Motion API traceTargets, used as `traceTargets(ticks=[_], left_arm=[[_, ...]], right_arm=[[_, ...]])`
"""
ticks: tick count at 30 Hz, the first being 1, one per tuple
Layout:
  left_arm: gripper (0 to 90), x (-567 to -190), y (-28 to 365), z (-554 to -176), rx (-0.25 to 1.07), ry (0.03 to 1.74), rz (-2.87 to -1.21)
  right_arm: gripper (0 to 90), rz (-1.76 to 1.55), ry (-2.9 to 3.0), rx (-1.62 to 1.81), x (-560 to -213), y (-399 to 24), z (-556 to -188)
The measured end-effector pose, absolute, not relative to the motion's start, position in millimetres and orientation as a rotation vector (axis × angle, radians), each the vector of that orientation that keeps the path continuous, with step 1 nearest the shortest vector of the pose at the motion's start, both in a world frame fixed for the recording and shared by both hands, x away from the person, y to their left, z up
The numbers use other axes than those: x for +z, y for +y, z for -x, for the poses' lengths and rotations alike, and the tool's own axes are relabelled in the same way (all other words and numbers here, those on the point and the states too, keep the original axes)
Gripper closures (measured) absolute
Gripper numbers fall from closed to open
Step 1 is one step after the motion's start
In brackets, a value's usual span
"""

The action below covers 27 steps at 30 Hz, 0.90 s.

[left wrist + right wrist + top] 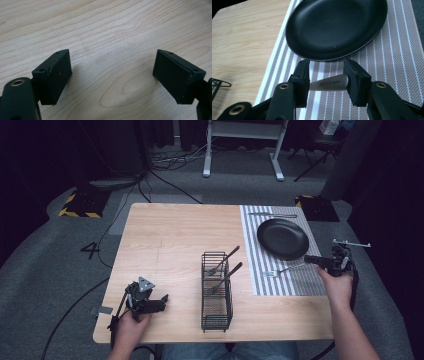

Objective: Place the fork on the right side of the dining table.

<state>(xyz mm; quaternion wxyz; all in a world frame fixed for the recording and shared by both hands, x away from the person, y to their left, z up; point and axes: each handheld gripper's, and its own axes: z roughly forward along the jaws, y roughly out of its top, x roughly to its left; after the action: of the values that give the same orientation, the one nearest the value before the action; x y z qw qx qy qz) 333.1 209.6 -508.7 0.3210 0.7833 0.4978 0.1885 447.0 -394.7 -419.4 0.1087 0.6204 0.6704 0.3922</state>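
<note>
1. Resting at the near-left corner of the desk [165, 235], the left gripper [150, 302] idles low over bare wood; its jaws stand wide apart with nothing between them. Judged from its position, it has no part in the present step and is best left parked clear of the rack.
2. Near the middle of the desk stands a black wire rack [217, 292] with two dark-handled utensils [226, 267] leaning in it, handles up and to the right.
3. To the right lies a striped placemat [290, 282] carrying a black plate [283, 238]. A knife [272, 215] lies on the mat beyond the plate.
4. The task's thing appears to be the fork [282, 270], which lies on the mat just beside the plate's near rim, tines pointing left.
5. At the far right, the right gripper [327, 82] has its jaws closed on the fork's flat metal handle end, close to the mat.
6. Recommended handling, as a judgement: keep the fork parallel to the plate's rim, set it flat on the mat before releasing, open the jaws fully, then withdraw straight back so the pads [353, 77] do not drag the handle askew.
</note>
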Motion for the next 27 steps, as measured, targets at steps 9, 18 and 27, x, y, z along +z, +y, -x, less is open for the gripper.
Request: traceTargets(ticks=[9, 18, 27], left_arm=[[15.6, -509, 209, -333, 0.499, 1.312, -2.057], [15.6, -509, 209, -333, 0.499, 1.312, -2.056], [15.6, -509, 209, -333, 0.499, 1.312, -2.056]], right_arm=[[56.6, -1.845, 1.969, 1.081, -427, -402, -455], [56.6, -1.89, 1.961, 1.056, -440, -411, -457], [56.4, -1.922, 1.95, 1.046, -452, -420, -460]])
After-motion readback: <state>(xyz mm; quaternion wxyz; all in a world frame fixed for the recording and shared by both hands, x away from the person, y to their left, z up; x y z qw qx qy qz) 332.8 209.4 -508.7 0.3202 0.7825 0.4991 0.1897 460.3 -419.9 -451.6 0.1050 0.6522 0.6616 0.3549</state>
